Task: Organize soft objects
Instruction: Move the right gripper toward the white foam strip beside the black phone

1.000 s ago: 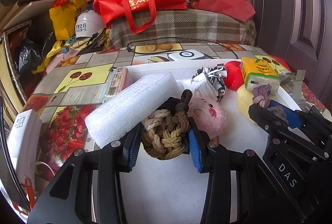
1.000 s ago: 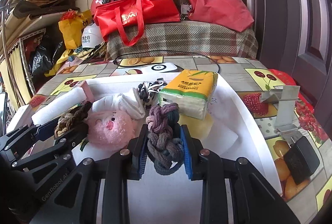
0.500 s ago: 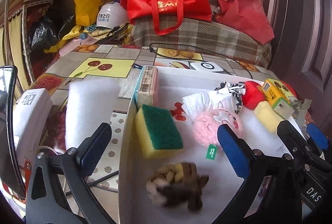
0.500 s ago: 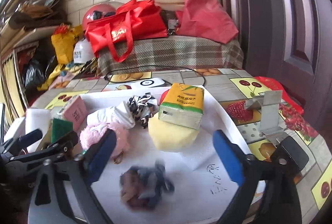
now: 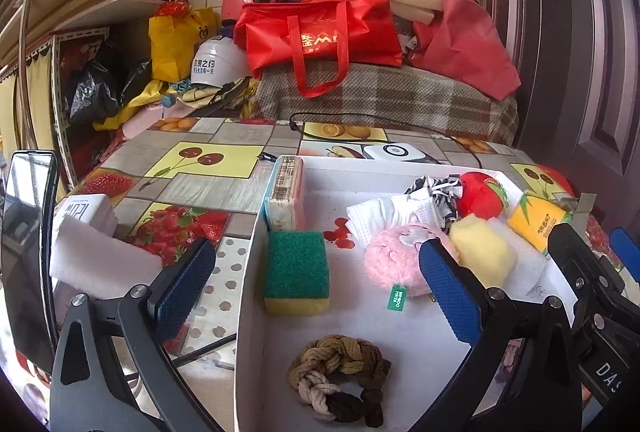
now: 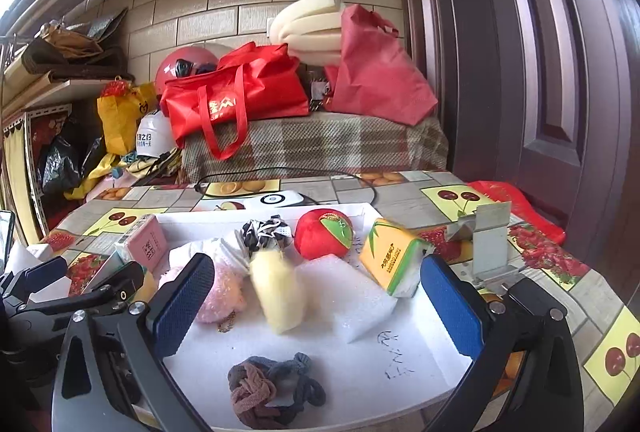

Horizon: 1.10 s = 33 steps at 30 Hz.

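Both my grippers spread wide, holding nothing.
My left gripper frames the brown braided ring, lower centre, long axis horizontal; my right gripper frames the grey-pink ring, lower centre on the white tray.

Braided cloth scrunchie — matt, rough.

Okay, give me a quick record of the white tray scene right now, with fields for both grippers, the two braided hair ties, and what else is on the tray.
left gripper: open, jaws just opened, nothing between pads
right gripper: open, jaws just opened, nothing between pads
brown braided tie: lying on white tray, near edge, released
grey-pink braided tie: lying on tray, near edge, released
green sponge: flat on tray, left side
pink plush: mid tray
yellow sponge: beside pink plush
red plush fruit: far side
tissue pack: right side, tilted
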Motion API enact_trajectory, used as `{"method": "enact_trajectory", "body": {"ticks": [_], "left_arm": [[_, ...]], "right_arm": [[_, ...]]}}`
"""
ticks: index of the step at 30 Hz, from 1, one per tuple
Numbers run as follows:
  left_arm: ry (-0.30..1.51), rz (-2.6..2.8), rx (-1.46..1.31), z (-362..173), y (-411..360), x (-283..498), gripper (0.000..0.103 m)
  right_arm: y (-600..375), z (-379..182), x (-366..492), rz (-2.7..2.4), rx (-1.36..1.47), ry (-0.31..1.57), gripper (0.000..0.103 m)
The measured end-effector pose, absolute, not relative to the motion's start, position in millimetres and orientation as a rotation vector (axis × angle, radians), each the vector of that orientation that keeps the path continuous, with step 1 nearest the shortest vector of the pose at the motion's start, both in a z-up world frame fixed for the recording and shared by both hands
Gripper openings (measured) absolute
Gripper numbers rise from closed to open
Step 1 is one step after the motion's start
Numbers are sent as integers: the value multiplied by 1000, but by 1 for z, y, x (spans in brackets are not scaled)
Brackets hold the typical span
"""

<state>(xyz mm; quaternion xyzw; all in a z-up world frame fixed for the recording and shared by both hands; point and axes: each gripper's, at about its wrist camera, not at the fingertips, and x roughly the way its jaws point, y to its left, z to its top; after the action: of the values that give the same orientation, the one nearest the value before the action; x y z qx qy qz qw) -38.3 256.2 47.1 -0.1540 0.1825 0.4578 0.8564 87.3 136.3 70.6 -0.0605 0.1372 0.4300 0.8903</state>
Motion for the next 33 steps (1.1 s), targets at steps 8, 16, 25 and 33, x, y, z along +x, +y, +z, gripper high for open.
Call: {"method": "enact_trajectory", "body": {"ticks": [8, 16, 25, 33], "left_arm": [[403, 893, -388, 44, 242, -73, 103], [399, 852, -300, 46, 204, -146, 103], [317, 1071, -291, 52, 239, -236, 103], [252, 1246, -500, 38, 296, -314, 103]], "right_arm": [[137, 70, 88, 896, -133, 282, 103], [137, 74, 64, 983, -209, 226, 103], [159, 94, -37, 1235, -417, 78, 103], [217, 76, -92, 1426, -661, 117, 97]]}}
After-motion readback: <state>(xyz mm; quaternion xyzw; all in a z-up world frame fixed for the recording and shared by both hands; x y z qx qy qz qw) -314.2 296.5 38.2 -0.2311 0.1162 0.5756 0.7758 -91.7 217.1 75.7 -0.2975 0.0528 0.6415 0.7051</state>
